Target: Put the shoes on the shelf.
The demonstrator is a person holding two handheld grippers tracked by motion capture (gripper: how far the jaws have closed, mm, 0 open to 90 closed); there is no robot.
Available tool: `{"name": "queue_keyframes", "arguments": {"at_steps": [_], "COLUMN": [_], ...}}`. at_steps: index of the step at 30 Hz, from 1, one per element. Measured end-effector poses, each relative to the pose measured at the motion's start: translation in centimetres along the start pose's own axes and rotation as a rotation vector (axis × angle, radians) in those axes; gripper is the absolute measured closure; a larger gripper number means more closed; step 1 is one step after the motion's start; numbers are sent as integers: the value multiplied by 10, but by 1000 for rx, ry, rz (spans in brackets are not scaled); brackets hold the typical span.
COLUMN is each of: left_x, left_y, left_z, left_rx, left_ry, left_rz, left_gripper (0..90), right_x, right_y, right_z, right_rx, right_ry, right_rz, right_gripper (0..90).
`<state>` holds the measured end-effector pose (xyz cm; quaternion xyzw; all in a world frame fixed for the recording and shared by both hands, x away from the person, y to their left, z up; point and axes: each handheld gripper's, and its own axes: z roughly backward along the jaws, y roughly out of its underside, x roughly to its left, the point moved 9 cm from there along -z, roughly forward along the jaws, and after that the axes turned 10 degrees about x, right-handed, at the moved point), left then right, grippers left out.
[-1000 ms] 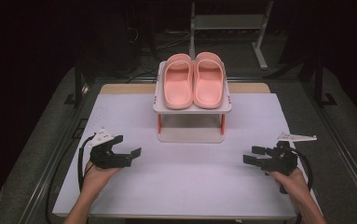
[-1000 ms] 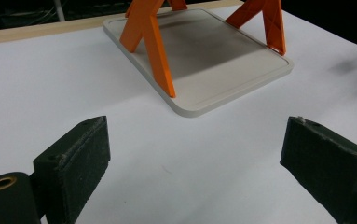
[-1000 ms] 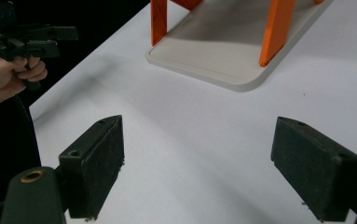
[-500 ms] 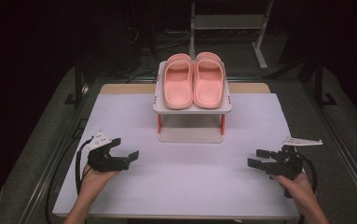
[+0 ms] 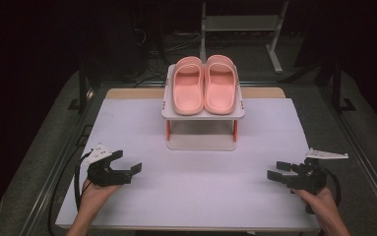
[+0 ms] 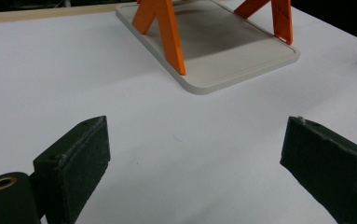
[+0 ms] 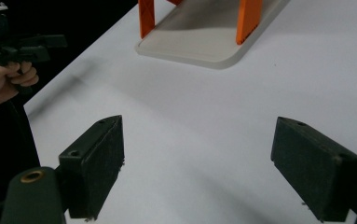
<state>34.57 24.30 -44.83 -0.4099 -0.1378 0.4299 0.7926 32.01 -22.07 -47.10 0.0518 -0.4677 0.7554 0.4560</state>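
Observation:
Two pink slippers lie side by side on the top shelf of a small white rack with orange legs, at the table's far middle. My left gripper hovers low over the near left of the table, open and empty, jaws pointing right. My right gripper hovers at the near right, open and empty, jaws pointing left. The left gripper view has the rack's grey base ahead of its open jaws. In the right gripper view the same base lies ahead, with the other hand's gripper at far left.
A white sheet covers the table, with a wooden strip at its far edge. Dark floor and metal frames lie beyond the table. Cables trail from the left gripper over the table's left edge.
Both hands have drawn back toward the near edge and slightly outward. Both grippers stay open and empty. The rack and slippers have not moved.

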Motion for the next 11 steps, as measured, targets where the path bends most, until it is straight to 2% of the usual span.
{"name": "queue_keyframes", "arguments": {"at_steps": [6, 11], "left_x": [-1, -2], "left_y": [12, 26], "left_z": [6, 11], "left_rx": [1, -1], "left_ry": [8, 18], "left_rz": [11, 24], "left_gripper": [74, 74], "right_x": [-1, 4], "right_y": [8, 14], "right_z": [2, 2], "right_rx": [10, 13], "right_ry": [16, 15], "right_rz": [0, 14], "right_gripper": [165, 165]}}
